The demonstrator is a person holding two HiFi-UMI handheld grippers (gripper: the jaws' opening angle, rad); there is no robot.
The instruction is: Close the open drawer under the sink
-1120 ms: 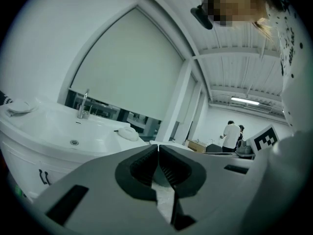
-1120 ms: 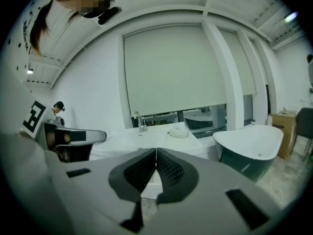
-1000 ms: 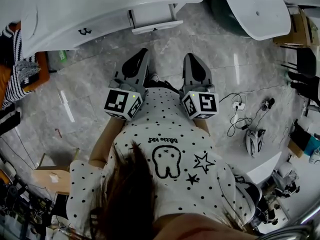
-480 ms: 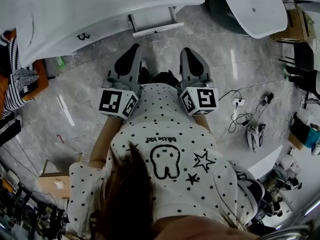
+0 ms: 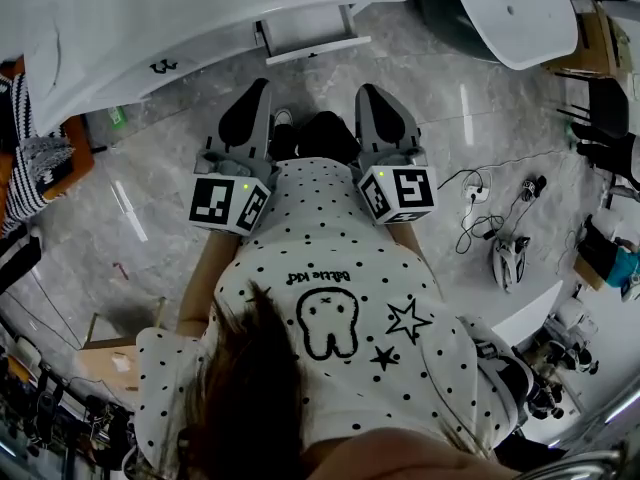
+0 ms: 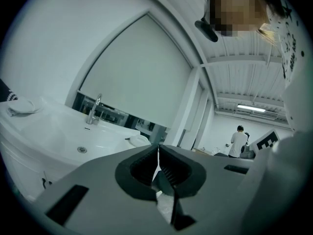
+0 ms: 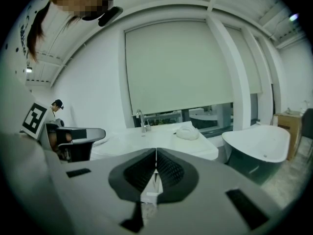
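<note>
In the head view the white sink counter [image 5: 200, 18] runs across the top, and its white drawer [image 5: 308, 30] stands pulled out over the grey marble floor. My left gripper [image 5: 252, 103] and right gripper [image 5: 376, 100] point side by side at the drawer, a short way from its front and not touching it. Both are shut, with nothing between the pads. The left gripper view looks past its closed left gripper [image 6: 157, 152] onto the basin [image 6: 73, 141] and faucet [image 6: 94, 109]. The right gripper [image 7: 156, 154] faces the counter [image 7: 161, 138] and faucet [image 7: 141, 120].
A white freestanding bathtub [image 5: 510, 13] stands at the upper right, seen too as a bathtub [image 7: 259, 141] in the right gripper view. Cables [image 5: 480, 213] and a small device [image 5: 508, 258] lie on the floor at the right. A striped garment [image 5: 25, 158] and a cardboard box [image 5: 100, 353] sit left.
Both grippers have moved forward together, closer to the open drawer. Their jaws have stayed shut, and the drawer is as far out as before.
</note>
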